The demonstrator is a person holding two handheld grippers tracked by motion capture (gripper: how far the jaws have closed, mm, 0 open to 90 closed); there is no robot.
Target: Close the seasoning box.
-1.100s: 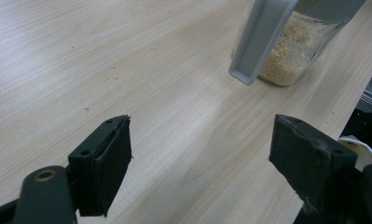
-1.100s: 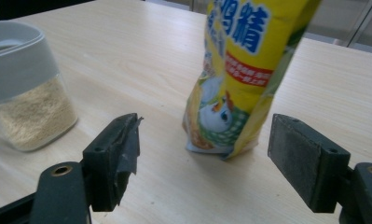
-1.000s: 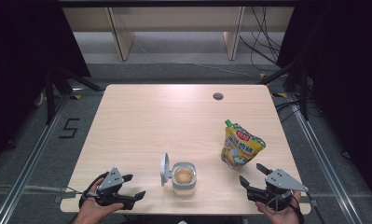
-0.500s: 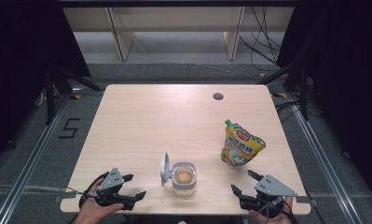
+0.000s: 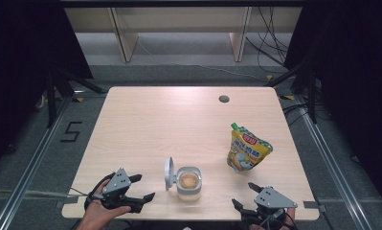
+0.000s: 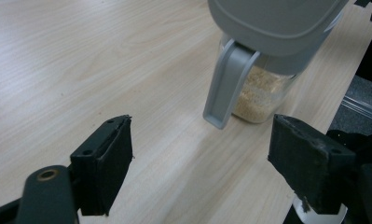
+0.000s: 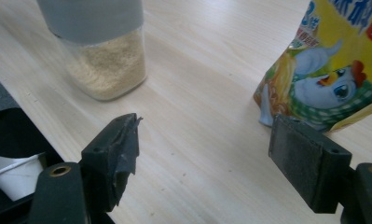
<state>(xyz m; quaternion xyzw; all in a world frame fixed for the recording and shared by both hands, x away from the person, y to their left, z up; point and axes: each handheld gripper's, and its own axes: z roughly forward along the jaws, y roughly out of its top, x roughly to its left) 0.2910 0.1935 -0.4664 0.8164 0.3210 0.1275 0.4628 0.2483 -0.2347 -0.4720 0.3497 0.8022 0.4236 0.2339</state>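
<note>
The open jar [image 5: 189,182] of pale granules stood near the table's [image 5: 179,120] front edge, its hinged lid [image 5: 169,172] flipped up on the left. The left gripper [image 5: 143,187] lay just left of the jar, jaws wide, holding nothing; the right gripper [image 5: 243,195], equally wide and empty, sat right of it, with the yellow pouch [image 5: 247,151] beyond. A careless nudge would likely have tipped the uncovered jar and spilled granules.
</note>
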